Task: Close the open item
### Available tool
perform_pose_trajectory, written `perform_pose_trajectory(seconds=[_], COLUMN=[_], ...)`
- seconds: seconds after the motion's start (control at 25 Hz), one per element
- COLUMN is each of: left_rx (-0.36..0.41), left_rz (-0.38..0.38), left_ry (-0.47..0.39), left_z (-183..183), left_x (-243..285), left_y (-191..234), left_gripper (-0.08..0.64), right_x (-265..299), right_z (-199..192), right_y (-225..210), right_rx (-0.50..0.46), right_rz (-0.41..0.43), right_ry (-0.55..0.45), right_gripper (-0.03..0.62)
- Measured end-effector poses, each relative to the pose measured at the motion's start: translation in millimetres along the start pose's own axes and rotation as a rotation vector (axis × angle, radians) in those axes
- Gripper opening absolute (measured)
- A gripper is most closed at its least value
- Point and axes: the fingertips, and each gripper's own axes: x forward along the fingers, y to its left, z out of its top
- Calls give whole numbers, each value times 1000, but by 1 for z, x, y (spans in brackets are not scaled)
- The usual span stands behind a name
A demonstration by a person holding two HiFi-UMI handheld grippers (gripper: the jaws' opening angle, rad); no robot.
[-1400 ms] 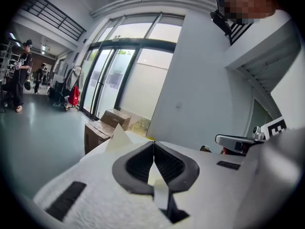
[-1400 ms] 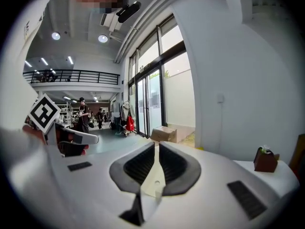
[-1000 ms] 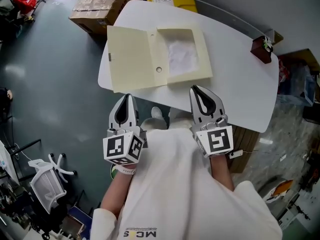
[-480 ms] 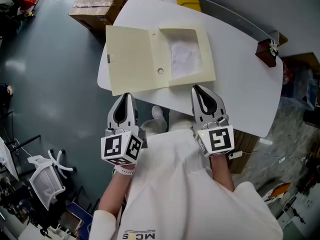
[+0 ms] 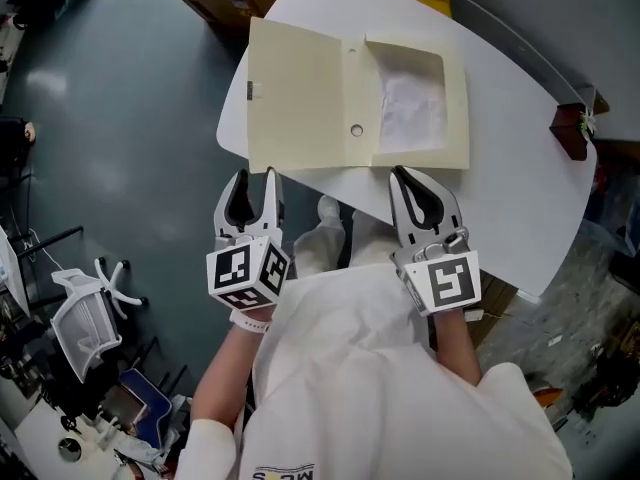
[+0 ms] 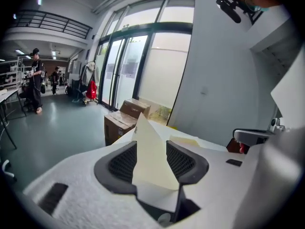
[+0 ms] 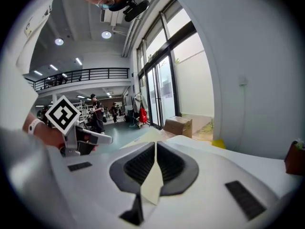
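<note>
As the jaws of our left gripper [image 5: 254, 178] have just been opening, with nothing between them, we judge the closing not begun. The folder [image 5: 300, 98] lies spread open on the surface [image 5: 500, 168] ahead. The jaws of the right gripper [image 5: 398, 174] are clenched and empty.

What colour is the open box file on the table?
The flat open cardboard box file is pale cream; the head view shows it best.
</note>
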Motion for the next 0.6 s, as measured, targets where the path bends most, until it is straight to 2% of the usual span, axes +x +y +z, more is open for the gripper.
perform_pose_trajectory(seconds=[0.12, 0.24, 0.6], left_rx=[-80, -149, -165], left_rz=[28, 36, 81], left_ry=[57, 69, 136], left_z=[-23, -32, -70], left_x=[8, 16, 51], left_y=[15, 23, 51], left_gripper=[192, 213, 216], right_x=[11, 19, 40], right_z=[3, -1, -27], right_y=[9, 15, 21], right_rx=[3, -19, -4], right_rz=[36, 66, 106], right_ry=[-1, 17, 48], right_gripper=[20, 20, 20])
